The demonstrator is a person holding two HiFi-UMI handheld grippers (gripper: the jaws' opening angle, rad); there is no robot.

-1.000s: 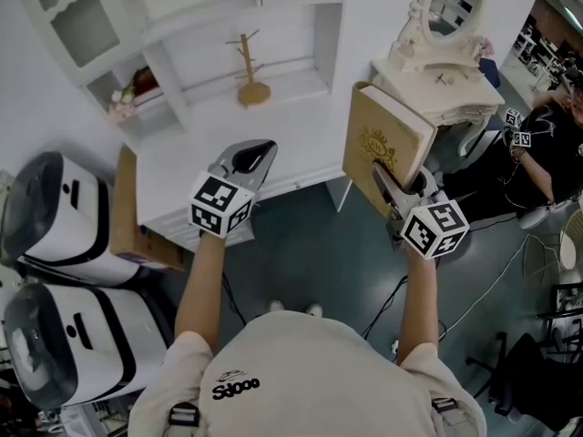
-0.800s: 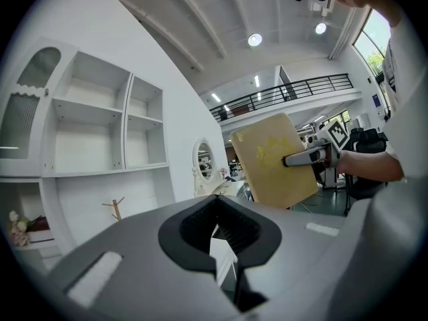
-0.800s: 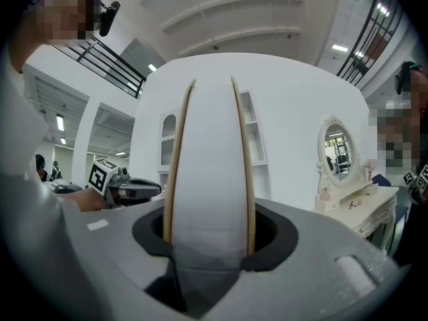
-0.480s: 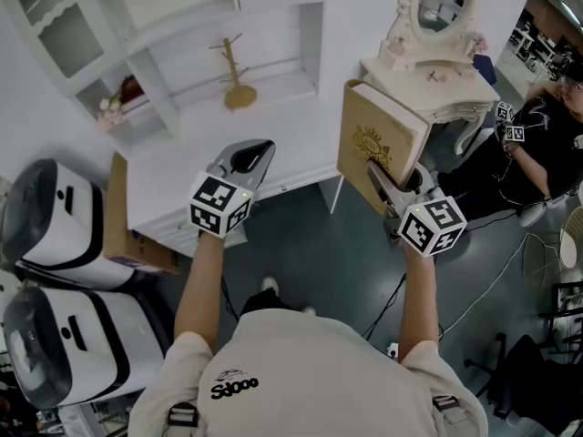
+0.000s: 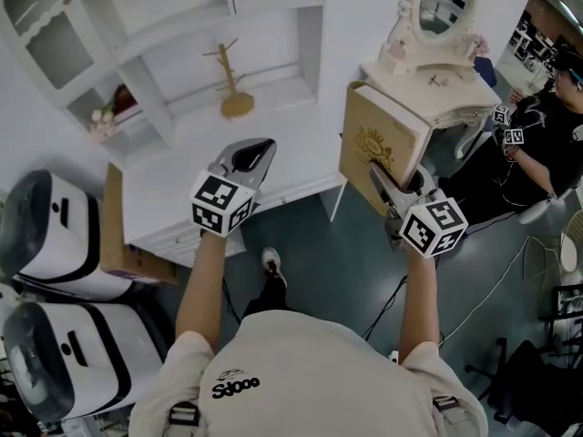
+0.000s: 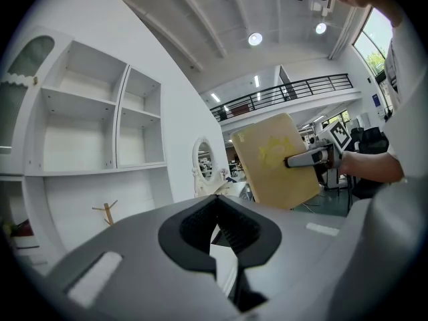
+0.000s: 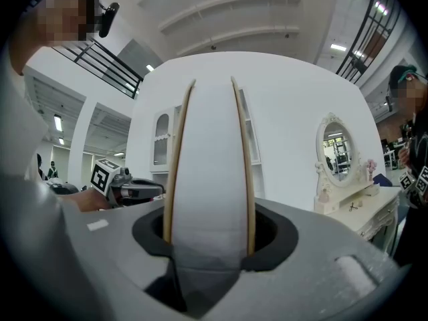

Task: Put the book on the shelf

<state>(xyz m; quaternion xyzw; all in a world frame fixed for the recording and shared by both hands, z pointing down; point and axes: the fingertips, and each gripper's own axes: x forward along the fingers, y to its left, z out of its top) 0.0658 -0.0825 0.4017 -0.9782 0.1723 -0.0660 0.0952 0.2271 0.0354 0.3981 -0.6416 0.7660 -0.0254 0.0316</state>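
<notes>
Two white machines with black bands (image 5: 55,235) sit at the far left, with one cardboard box (image 5: 114,230) just beside them at the left end of the white bench (image 5: 173,185). Above the bench rises the one shelf unit (image 5: 173,35). Its compartments are mostly bare, so there is room for a standing volume. A small flower decoration (image 5: 105,116) sits in a left compartment, and one wooden mug tree (image 5: 232,85) stands on the lower ledge.

Of the two tools, the left hand-held gripper (image 5: 255,151) hovers over the bench's front edge with its jaws brought together on nothing. It looks kept free, probably to steady or nudge later.

The right hand-held gripper (image 5: 378,173) is clamped on the single book (image 5: 387,130). Its jaws pinch across both tan covers, with the white page block between them. The book is held upright and aloft, which should let it slide onto a ledge standing rather than flat. It hangs to the right of the shelf unit, in front of the one cream dressing table (image 5: 437,85) with its oval mirror, and is not yet on any shelf.

One seated person (image 5: 547,130) is at the far right.
</notes>
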